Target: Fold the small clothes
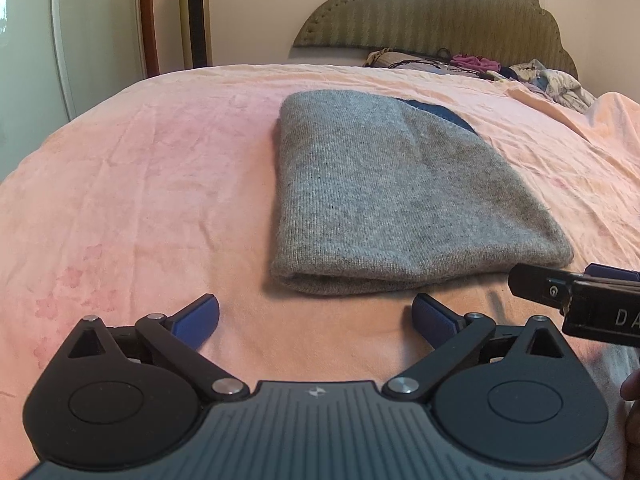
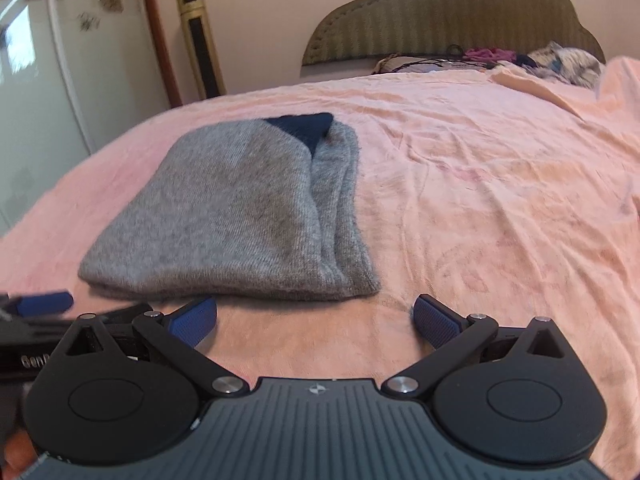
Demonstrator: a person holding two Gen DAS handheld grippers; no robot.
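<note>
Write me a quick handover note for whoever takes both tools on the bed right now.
Left tool: open, nothing between its fingers, just short of the near edge of the grey knit garment.
Right tool: open, empty, also just short of that near edge.
Garment: lies folded in layers on the pink bedsheet, a dark blue part showing at its far end; neither tool touches it.
Done: this piece looks folded and released.
Left: perhaps tidy it; more clothes in a loose pile by the headboard may still need folding.
</note>
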